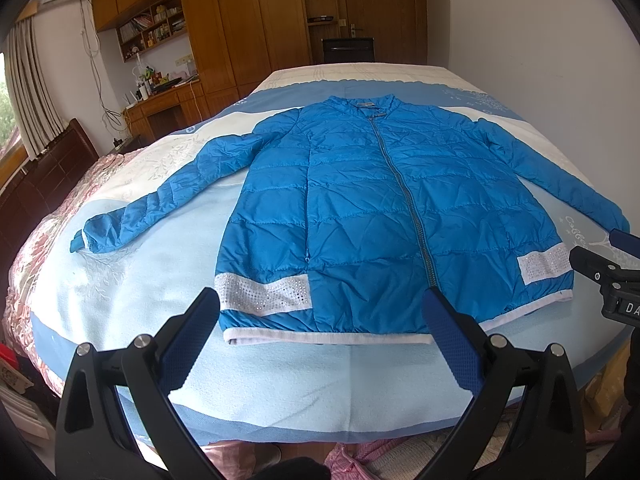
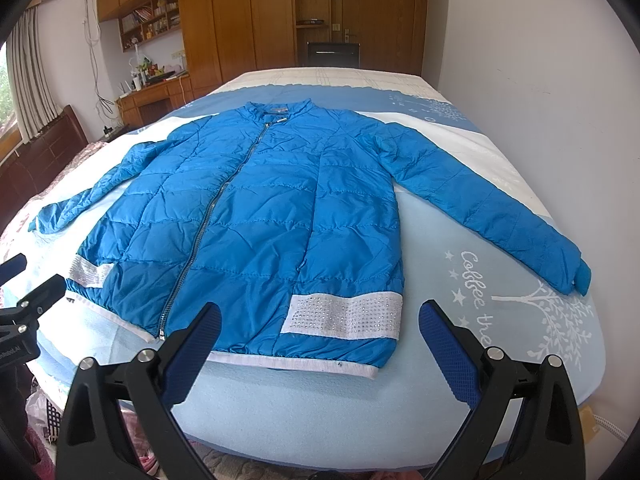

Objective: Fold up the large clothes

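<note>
So far nothing is folded: the blue quilted jacket lies flat, zipped and face up on the bed, collar far and white hem near, both sleeves spread out to the sides. I hold my left gripper and my right gripper with jaws spread wide and empty, hovering just over the near hem, so every fold is left to do. Bare blanket lies near and left, but the right sleeve reaches close to the wall-side edge.
</note>
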{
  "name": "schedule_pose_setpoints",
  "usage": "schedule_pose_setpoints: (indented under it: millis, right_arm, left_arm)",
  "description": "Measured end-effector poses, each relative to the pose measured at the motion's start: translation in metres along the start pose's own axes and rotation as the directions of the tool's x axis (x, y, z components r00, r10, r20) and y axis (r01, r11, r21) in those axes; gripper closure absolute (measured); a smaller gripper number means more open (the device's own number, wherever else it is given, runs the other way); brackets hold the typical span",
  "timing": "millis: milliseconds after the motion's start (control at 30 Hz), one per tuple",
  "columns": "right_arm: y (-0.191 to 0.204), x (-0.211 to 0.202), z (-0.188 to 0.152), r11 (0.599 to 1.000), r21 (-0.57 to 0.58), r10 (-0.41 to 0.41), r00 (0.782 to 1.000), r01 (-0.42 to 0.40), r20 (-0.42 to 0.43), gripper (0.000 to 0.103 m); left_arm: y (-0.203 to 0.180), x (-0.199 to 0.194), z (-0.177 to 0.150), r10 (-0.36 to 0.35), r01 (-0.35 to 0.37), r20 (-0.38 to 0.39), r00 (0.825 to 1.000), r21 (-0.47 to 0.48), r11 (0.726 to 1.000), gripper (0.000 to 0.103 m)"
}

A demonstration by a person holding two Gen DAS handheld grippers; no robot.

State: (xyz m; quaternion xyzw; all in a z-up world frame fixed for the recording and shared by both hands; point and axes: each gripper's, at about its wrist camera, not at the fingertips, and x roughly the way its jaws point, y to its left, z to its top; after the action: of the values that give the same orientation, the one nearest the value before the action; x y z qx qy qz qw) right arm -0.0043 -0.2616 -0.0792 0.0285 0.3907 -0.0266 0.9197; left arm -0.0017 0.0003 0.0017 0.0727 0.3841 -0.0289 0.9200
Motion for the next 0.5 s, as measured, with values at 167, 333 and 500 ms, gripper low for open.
schedule_pose_setpoints:
  millis: [167, 333, 500]
  right_arm:
    - [0.0002, -0.0004, -0.0003, 1.0, 0.0, 0.0, 1.0, 0.0, 0.001, 0.004]
    - [-0.0001, 0.0003, -0.0009, 1.0, 0.0, 0.0, 1.0, 0.0, 0.001, 0.004]
    - [-0.001, 0.0028, -0.0018, 1.0, 0.001, 0.0, 1.0, 0.0, 0.0, 0.004]
  left_arm:
    - [-0.0001, 0.0, 0.0001, 0.001, -0.001, 0.0, 1.0, 0.0, 1.0, 0.003]
    - [0.0013, 0.0009, -0.0007, 0.001, -0.001, 0.001, 1.0, 0.0, 1.0, 0.003]
    - [0.0013, 0.0009, -0.0006, 0.001, -0.001, 0.001, 1.0, 0.0, 1.0, 0.003]
